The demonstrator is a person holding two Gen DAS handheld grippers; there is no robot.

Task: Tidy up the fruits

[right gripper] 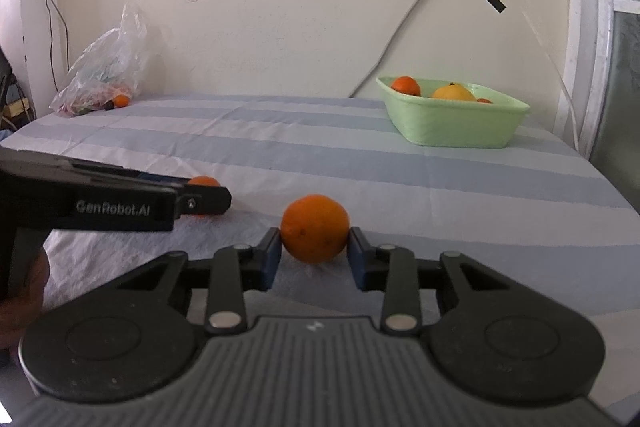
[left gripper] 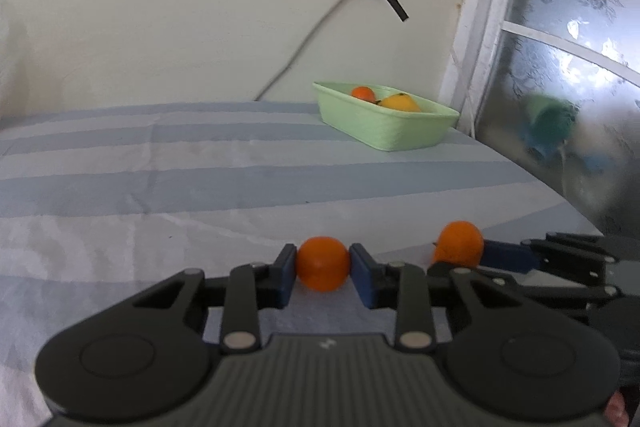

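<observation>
Left gripper (left gripper: 323, 269) fingers clamped a small orange (left gripper: 322, 269), right gripper (right gripper: 314, 247) fingers held a larger orange (right gripper: 314, 228), both low over the near striped surface (right gripper: 320, 147), green basket (right gripper: 452, 127) of fruit stood far right, plastic bag (right gripper: 106, 67) far left.

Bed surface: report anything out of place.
One small orange lies loose at the far left, beside the plastic bag, well apart from the green basket holding the other fruit. Nothing looks spilled or damaged.

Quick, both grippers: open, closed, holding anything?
Left gripper: closed on a small orange.
Right gripper: closed on a larger orange.
</observation>
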